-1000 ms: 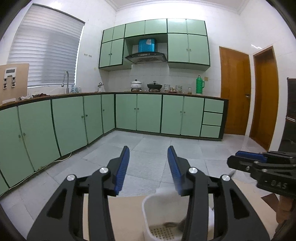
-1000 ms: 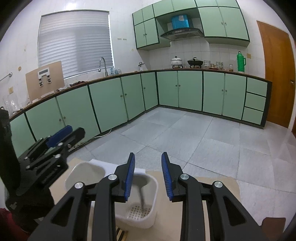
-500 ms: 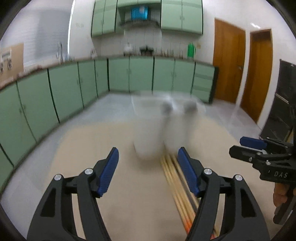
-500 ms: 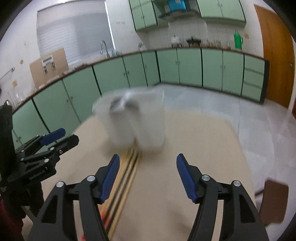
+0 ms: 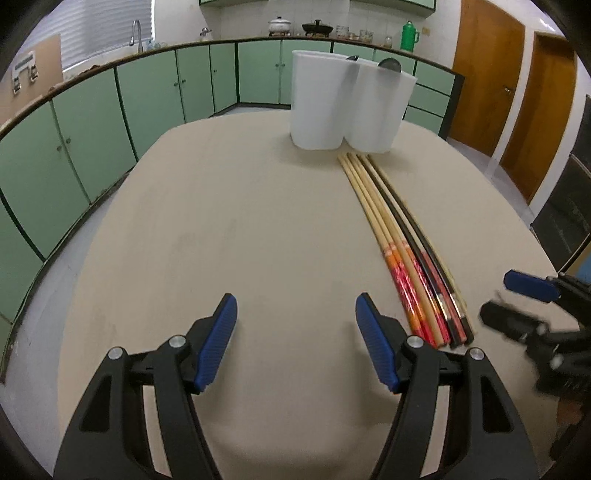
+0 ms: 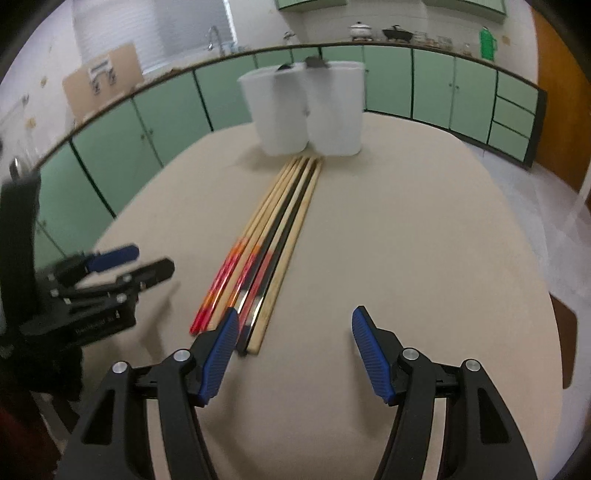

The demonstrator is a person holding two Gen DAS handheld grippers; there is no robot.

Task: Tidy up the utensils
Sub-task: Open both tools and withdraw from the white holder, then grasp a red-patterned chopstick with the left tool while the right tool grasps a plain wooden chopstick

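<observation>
Several chopsticks (image 5: 402, 240) lie side by side on the beige table (image 5: 240, 229), their tips toward a white two-compartment utensil holder (image 5: 347, 103) at the far edge. Dark utensil ends stick out of the holder's top. The chopsticks also show in the right wrist view (image 6: 273, 236), with the holder (image 6: 306, 110) behind them. My left gripper (image 5: 295, 339) is open and empty, left of the chopsticks' near ends. My right gripper (image 6: 291, 350) is open and empty, its left finger beside their near ends. Each gripper shows at the edge of the other's view.
Green kitchen cabinets (image 5: 147, 92) run along the far walls with a sink tap (image 5: 136, 33) and pots on the counter. Two wooden doors (image 5: 487, 81) stand at the right. The table's edges drop off on all sides to a tiled floor.
Both grippers have pulled back and tilted down from above the holder to low over the table's near side. Both jaws have opened wider. The chopsticks have come into view.
</observation>
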